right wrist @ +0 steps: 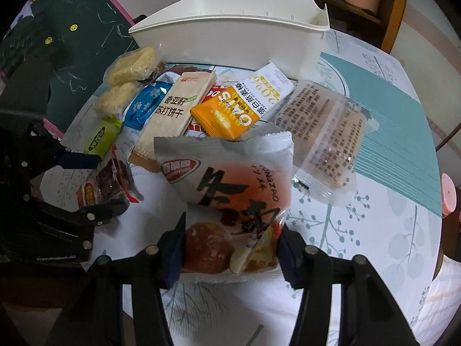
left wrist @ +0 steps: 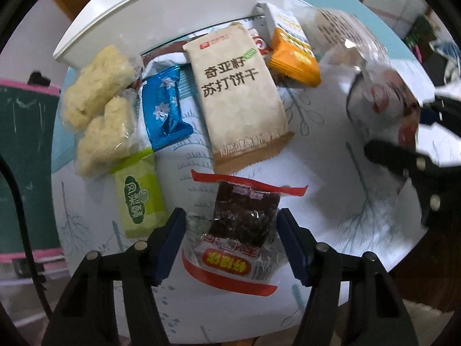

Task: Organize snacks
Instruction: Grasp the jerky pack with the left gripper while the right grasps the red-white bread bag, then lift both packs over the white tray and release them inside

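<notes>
My right gripper (right wrist: 232, 245) is shut on a grey and red date snack bag (right wrist: 230, 181) and holds it above the table; it shows blurred in the left wrist view (left wrist: 383, 101). My left gripper (left wrist: 230, 230) is open, its fingers on either side of a dark jujube pack with red ends (left wrist: 242, 219) that lies on the table; the pack also shows in the right wrist view (right wrist: 108, 181). A white bin (right wrist: 230, 34) stands at the back. A pile of snacks lies before it, among them a beige cracker pack (left wrist: 239, 92).
In the pile are two rice crisp bars (left wrist: 98, 101), a blue pack (left wrist: 164, 106), a green pack (left wrist: 141, 199), an orange oats pack (right wrist: 227, 115) and a clear wrapped cake (right wrist: 328, 135). A green chalkboard (right wrist: 72, 28) stands at the left. The round table's edge curves near me.
</notes>
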{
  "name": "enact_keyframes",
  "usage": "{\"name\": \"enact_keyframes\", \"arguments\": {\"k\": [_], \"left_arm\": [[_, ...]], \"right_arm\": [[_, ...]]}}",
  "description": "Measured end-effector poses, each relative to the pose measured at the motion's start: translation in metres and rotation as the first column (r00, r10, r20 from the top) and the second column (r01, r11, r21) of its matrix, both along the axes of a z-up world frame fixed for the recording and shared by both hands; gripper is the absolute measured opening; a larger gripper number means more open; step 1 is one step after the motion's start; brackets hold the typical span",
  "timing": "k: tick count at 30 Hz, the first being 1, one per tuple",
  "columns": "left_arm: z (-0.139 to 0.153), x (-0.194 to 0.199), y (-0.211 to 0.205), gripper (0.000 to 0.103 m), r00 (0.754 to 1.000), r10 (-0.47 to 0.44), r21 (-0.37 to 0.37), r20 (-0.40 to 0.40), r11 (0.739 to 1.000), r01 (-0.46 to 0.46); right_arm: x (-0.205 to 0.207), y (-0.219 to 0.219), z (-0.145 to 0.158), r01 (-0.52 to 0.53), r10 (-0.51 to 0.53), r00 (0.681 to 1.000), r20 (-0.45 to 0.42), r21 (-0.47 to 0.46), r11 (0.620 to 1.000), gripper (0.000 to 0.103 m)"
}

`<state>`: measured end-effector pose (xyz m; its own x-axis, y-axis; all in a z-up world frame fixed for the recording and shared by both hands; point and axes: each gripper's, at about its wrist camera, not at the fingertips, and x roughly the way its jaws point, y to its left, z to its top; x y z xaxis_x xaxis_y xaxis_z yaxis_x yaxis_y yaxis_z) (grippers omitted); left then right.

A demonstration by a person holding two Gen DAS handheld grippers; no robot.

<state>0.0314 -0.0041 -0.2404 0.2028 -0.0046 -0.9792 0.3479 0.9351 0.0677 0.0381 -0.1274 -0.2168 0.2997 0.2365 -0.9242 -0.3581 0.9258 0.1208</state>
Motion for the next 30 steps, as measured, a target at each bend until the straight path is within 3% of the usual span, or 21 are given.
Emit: {"name": "enact_keyframes", "arguments": {"k": [3,5,7,12,22,30], "left_arm": [[0.001,0.009,0.005,0.056,0.999,0.034,-0.034,-0.006,0.999,-0.034],[0.006,0.012,0.005,0.042,0.999,0.038,-0.063,0.006,0.997,-0.038],[0.011,0.017,0.006,0.04,0.998,0.055,-0.074,0.008,0.996,-0.054],[0.029,0.028,0.023,0.04,0.989,0.144,-0.19,-0.026,0.971,-0.146],[0.125,0.05,0.034,0.04,0.978,0.181,-0.289,0.1,0.946,-0.146],[0.202,0.085,0.03,0.04,0.949,0.167,-0.234,0.266,0.967,-0.104]], "right_arm": [[-0.001,-0.001,0.0,0.0,0.0,1.0,0.0,0.006,1.0,0.054],[-0.003,-0.003,0.002,-0.001,0.001,1.0,0.001,0.012,1.0,0.054],[-0.003,-0.004,0.003,0.002,-0.002,1.0,0.001,0.02,1.0,0.054],[-0.005,-0.009,0.011,0.011,-0.011,1.0,0.005,0.058,0.998,0.053],[-0.003,-0.012,0.048,0.01,-0.019,0.998,0.061,0.134,0.991,0.053],[0.027,0.003,0.109,-0.001,-0.033,0.984,0.175,0.187,0.982,0.053]]}}
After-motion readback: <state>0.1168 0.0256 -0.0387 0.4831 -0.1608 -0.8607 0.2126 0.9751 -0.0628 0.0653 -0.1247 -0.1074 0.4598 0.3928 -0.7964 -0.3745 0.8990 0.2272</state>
